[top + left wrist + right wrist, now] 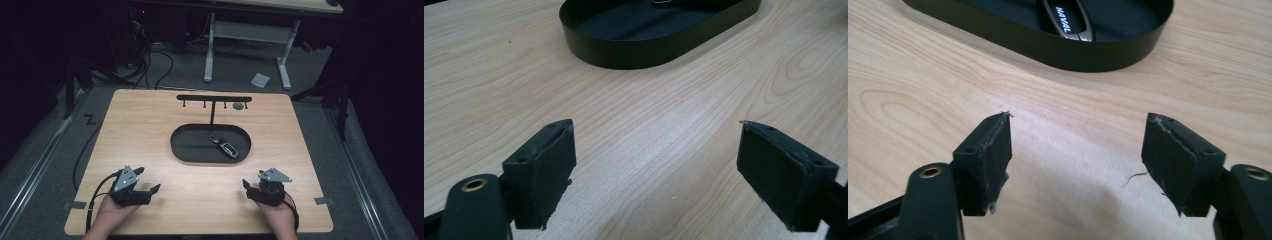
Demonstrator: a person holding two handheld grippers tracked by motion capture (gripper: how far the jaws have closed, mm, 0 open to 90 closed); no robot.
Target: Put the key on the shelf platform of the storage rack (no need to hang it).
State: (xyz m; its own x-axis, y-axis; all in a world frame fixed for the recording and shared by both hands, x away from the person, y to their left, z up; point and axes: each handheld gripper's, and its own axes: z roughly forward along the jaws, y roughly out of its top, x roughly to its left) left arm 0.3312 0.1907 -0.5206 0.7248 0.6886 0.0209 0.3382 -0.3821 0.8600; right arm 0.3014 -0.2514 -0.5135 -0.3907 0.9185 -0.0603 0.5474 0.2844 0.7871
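Wooden table (150, 125): tray rim (1058, 50) hides part of the key fob (1070, 20).

A light wooden bench (150, 125) stands on grey carpet floor (50, 150) in a dim room. Beyond it, a white-legged desk (247, 32) stands among tangled black cables (150, 60). A pale paper scrap (260, 79) lies by one desk leg.
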